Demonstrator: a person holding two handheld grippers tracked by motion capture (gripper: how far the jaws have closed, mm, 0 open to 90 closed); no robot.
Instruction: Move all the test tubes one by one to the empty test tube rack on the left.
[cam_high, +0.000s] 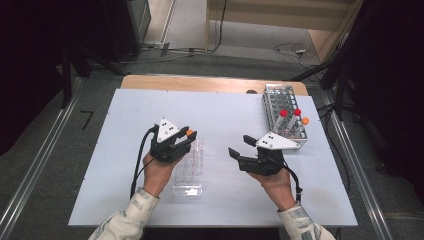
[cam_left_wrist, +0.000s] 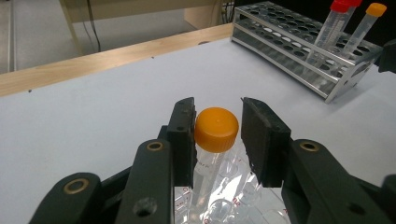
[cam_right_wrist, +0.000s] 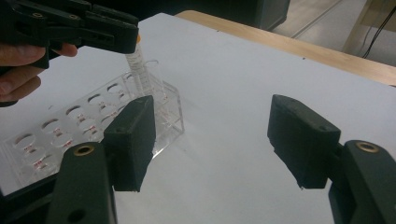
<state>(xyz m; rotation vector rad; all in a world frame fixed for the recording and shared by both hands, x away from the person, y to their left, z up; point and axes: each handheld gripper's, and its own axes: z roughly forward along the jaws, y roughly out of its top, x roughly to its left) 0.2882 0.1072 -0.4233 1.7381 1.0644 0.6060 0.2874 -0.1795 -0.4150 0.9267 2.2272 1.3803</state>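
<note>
High view. Your left gripper (cam_high: 186, 136) sits over the far end of the clear plastic rack (cam_high: 189, 170), which lies lengthwise toward you on the white table (cam_high: 225, 115). An orange-capped tube (cam_high: 189, 132) shows between its jaws. Your right gripper (cam_high: 240, 147) hovers near mid-table, jaws spread wide and holding nothing. The metal rack (cam_high: 282, 107) stands at the far right of the table, carrying two red-capped tubes (cam_high: 284, 114) and one further orange-capped tube (cam_high: 305, 121). Your left hand (cam_high: 157, 172) and right hand (cam_high: 277, 185) enter from the bottom edge.

Left gripper view. Left gripper (cam_left_wrist: 217, 135): jaws partly closed around the orange-capped tube (cam_left_wrist: 215, 129). The left pad touches the cap; a narrow gap shows at the right pad, so you cannot tell whether the grip is firm. The tube stands close to upright, cap toward the camera, long axis running down into the clear plastic rack (cam_left_wrist: 224, 200) below. The metal rack (cam_left_wrist: 299, 46) lies well apart at upper right, its tubes leaning slightly.

Right gripper view. Right gripper (cam_right_wrist: 212, 140): released, jaws far apart, bare table (cam_right_wrist: 233, 93) between them, touching nothing. Beyond, your left gripper (cam_right_wrist: 116, 35) is at the top of the orange-capped tube (cam_right_wrist: 140, 70), which is upright with its lower end in an end hole of the clear plastic rack (cam_right_wrist: 93, 121). Your left hand (cam_right_wrist: 23, 70) shows at the left edge.
</note>
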